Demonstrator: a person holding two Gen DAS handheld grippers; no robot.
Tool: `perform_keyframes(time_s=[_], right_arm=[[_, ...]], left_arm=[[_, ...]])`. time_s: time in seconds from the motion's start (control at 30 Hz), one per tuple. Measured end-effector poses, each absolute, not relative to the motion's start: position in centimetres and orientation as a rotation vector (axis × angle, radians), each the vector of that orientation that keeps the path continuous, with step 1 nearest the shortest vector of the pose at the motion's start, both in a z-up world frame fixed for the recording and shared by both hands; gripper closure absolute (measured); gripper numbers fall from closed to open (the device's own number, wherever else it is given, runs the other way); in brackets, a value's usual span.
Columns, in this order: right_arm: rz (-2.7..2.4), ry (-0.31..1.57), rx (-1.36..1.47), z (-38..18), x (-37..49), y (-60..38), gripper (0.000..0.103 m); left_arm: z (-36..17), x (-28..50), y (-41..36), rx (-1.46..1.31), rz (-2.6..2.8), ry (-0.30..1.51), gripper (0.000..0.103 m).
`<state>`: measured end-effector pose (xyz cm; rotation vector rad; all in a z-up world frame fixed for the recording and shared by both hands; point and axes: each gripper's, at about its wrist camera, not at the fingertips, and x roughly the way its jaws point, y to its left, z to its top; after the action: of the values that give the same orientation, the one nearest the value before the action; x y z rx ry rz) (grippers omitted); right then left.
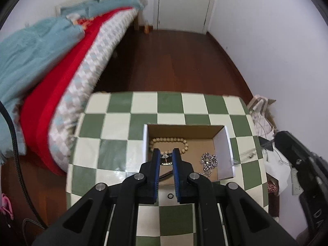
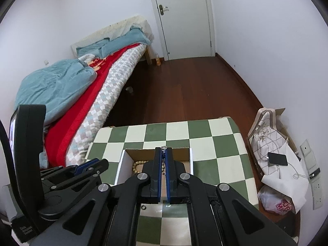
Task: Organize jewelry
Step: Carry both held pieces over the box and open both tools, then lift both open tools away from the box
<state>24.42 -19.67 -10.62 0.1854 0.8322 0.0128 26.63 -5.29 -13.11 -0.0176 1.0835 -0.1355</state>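
Left gripper (image 1: 166, 153) hangs over the near edge of the cardboard box (image 1: 185, 127), jaws parted a small way, with a small earring card (image 1: 166, 161) between them; whether they grip it cannot be told. Right gripper (image 2: 163, 150), jaws nearly closed, pinches a silver chain (image 2: 163, 148) above the box. Inside lie a bead bracelet (image 1: 170, 141) and a silver necklace (image 1: 208, 162). The box rests on a green-checked table (image 1: 114, 145); a bed (image 2: 86, 94) stands far left, a door (image 2: 184, 18) beyond.

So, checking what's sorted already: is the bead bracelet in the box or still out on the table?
In: the bead bracelet lies on the floor of the open cardboard box, beside a silver chain.
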Motion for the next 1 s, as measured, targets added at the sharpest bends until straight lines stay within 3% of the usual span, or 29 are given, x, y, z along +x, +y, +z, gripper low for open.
perform_keyframes(time_s=[0.5, 0.83, 0.87, 0.9, 0.93, 0.97, 1.0], right_arm=[[0.014, 1.138, 0.138, -22.6, 30.1, -20.3, 0.1], [0.003, 1.289, 0.051, -24.3, 31.0, -20.1, 0.096], [0.002, 1.301, 0.047, -24.3, 30.9, -20.1, 0.087], [0.003, 1.313, 0.046, -24.3, 30.8, -20.1, 0.077], [0.003, 1.322, 0.04, -24.3, 30.8, -20.1, 0.05], [0.0, 1.336, 0.022, -24.4, 30.7, -20.0, 0.015], [-0.003, 1.339, 0.025, -24.3, 30.5, -20.0, 0.005]], left_arm=[[-19.7, 30.2, -6.0, 0.023, -0.105, 1.2, 0.094], [-19.8, 30.2, -6.4, 0.044, -0.091, 1.206, 0.089], [-19.5, 30.1, -6.3, 0.041, -0.078, 1.198, 0.085], [-19.1, 30.1, -6.2, 0.041, -0.063, 1.19, 0.069], [-18.7, 30.1, -6.1, 0.04, -0.05, 1.176, 0.045], [-18.2, 29.9, -6.0, 0.047, -0.031, 1.15, 0.037], [-17.7, 29.9, -5.8, 0.05, -0.018, 1.131, 0.02]])
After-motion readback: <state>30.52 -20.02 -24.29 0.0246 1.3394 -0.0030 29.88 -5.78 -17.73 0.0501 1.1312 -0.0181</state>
